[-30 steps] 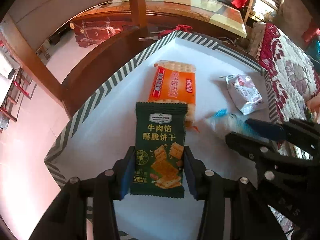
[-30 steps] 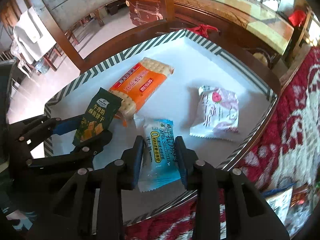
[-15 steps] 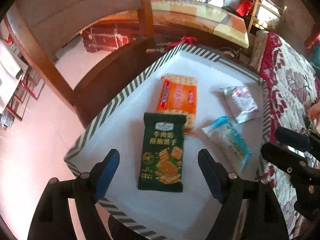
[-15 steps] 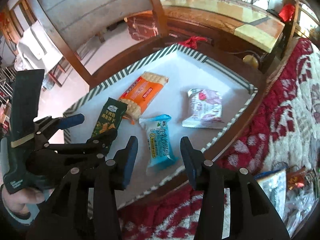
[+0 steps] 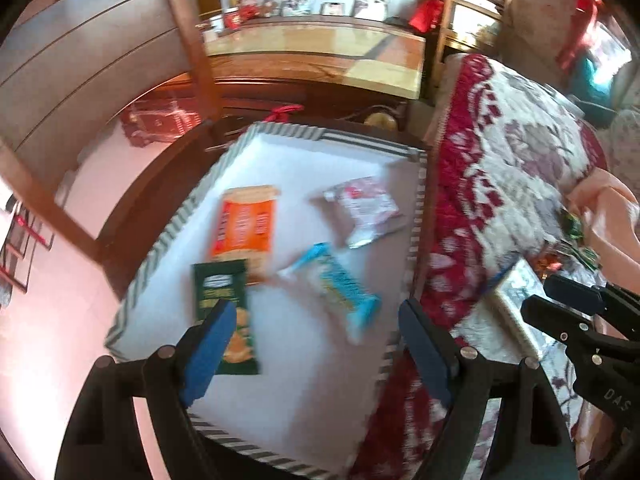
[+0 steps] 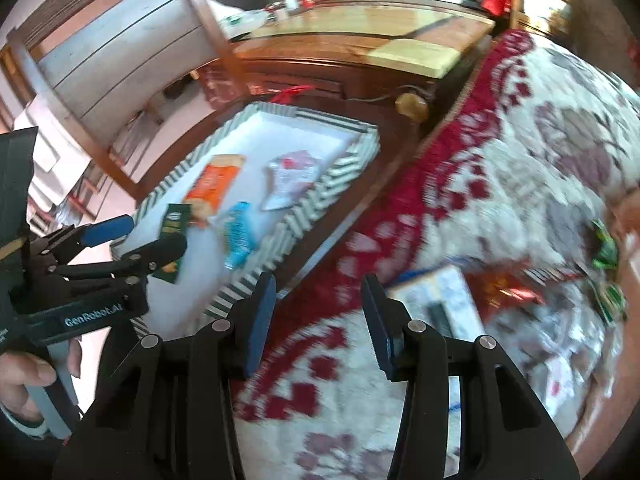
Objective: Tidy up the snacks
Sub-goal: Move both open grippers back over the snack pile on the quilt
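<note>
Both grippers empty and spread wide above the tray and the quilt

My left gripper hangs above the striped tray with jaws wide, my right gripper likewise open over the red floral quilt. In the tray lie four packets: the green biscuit packet at 7 o'clock, the orange cracker pack at 11 and touching it, the blue snack sachet at centre, the white-pink pouch at 2. I judge them light, crinkly and slippery; the crackers look fragile, so I'd pinch gently across a packet's narrow width. More blurred wrappers lie on the quilt at 3.
</note>
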